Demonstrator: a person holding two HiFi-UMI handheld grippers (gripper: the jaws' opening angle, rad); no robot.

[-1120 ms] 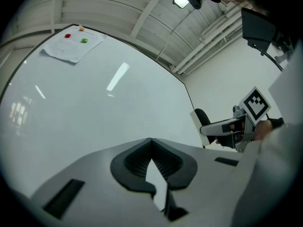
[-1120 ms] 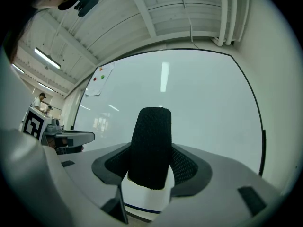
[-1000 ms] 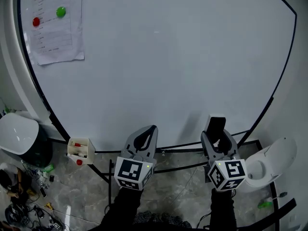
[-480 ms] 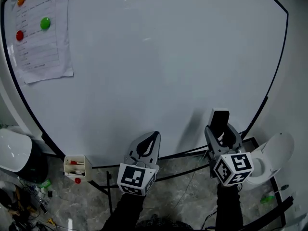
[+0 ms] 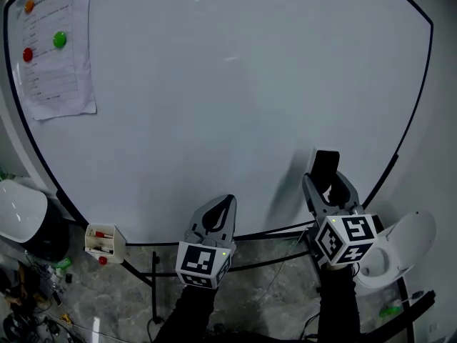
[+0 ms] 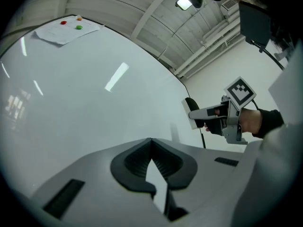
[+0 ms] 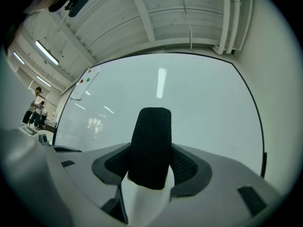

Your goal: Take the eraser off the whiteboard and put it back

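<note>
Big whiteboard, black frame, on a stand over grey floor. Right gripper clamped wide on black eraser, held upright, felt end sticking past the jaw tips, just off the board's lower right; contact with board unclear. Left gripper closed tip to tip, nothing between, low by the board's bottom edge. Further out: paper sheet with green magnet top left, marker tray lower left.
</note>
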